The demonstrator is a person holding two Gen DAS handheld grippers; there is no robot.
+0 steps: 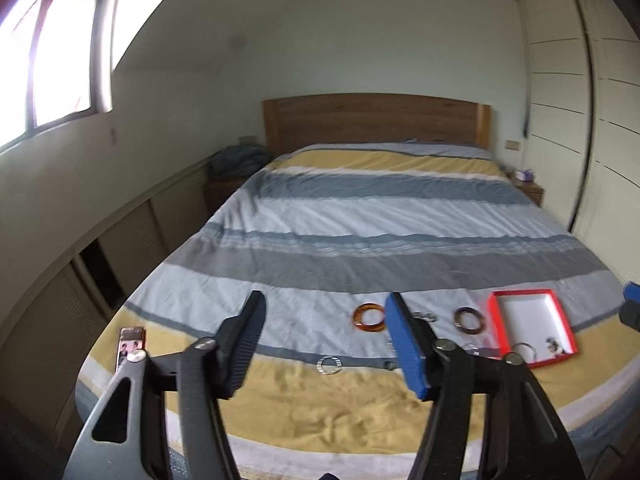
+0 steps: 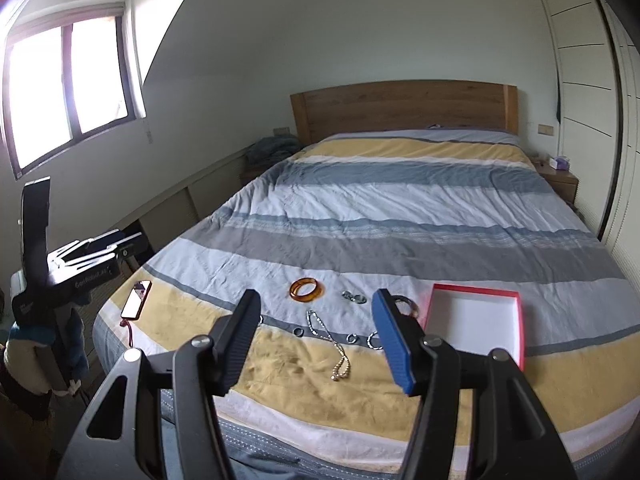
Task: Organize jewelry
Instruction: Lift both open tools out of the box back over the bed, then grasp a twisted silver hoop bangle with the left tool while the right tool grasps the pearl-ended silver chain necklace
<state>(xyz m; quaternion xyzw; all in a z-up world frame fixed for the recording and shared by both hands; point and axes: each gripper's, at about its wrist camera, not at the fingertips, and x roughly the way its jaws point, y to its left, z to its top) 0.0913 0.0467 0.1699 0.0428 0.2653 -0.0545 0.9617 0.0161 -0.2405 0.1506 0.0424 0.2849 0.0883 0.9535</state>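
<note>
I see both grippers, left gripper (image 1: 324, 312) and right gripper (image 2: 316, 304), jaws wide, empty; amber bangle (image 2: 307, 289) frame centre, red box (image 2: 476, 320) lower right.

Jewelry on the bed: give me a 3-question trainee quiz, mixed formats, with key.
1. True or false: the red box already holds some jewelry.
2. Multiple choice: the pearl necklace lies on A) the bed, outside the box; B) inside the box; C) the phone.
3. Fill in: both the left gripper and the right gripper are ____ and hold nothing.

Key
1. True: the left wrist view shows a ring-shaped piece and a small dark item in the box's near corner.
2. A
3. open
</note>
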